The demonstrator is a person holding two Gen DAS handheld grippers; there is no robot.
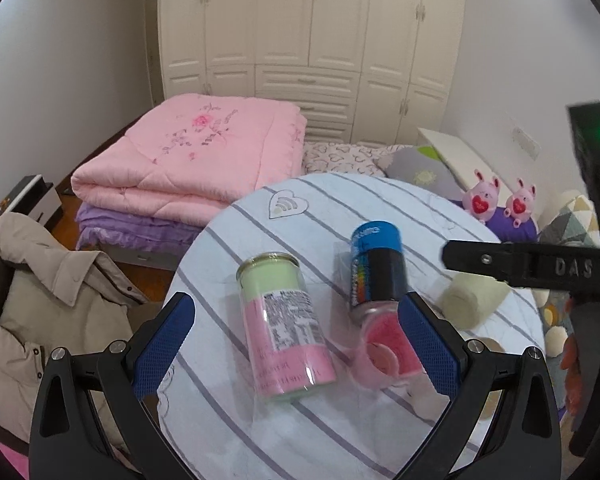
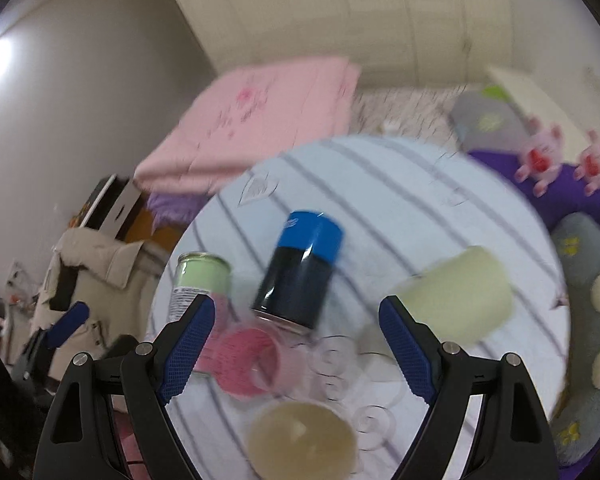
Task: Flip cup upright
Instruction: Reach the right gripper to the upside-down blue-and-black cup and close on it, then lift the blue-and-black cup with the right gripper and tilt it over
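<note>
Both claws, left claw and right claw, gaping wide, empty; crowding cups risking knocking neighbours rolling off the surface.

One table is carrying two cans: one green-pink can, one blue-black can. One pink cup, one pale green roll and one yellowish cup are lying there too. Two pink plush toys are sitting behind.

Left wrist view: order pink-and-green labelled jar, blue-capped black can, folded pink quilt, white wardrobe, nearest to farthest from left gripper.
1. Pink-and-green labelled jar, lying between the fingers.
2. Blue-capped black can, just beyond, right.
3. Folded pink quilt, behind the table.
4. White wardrobe, back wall.
</note>
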